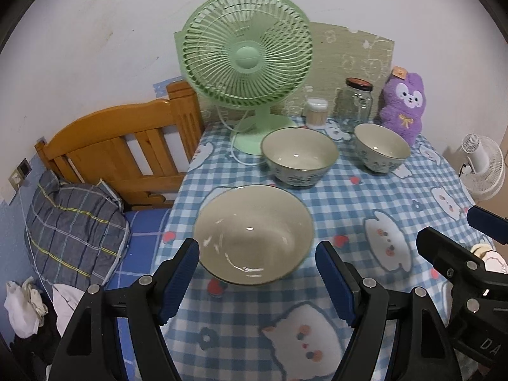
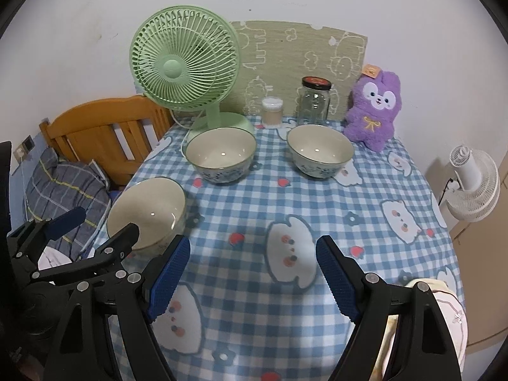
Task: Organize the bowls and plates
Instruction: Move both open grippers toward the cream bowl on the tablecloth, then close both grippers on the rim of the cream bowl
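The right gripper (image 2: 253, 274) was seen with its blue pads spread wide and nothing between them, held above a blue checked tablecloth (image 2: 317, 200). The left gripper (image 2: 104, 222) was seen at the lower left, its jaws apart, just before the nearest bowl (image 2: 146, 211). Two further bowls, one (image 2: 220, 155) on the left and one (image 2: 320, 150) on the right, were set apart farther back. Behind them a green fan (image 2: 184, 68), a lidded glass jar (image 2: 314, 100) and a purple plush toy (image 2: 373, 111) were ranged along the wall
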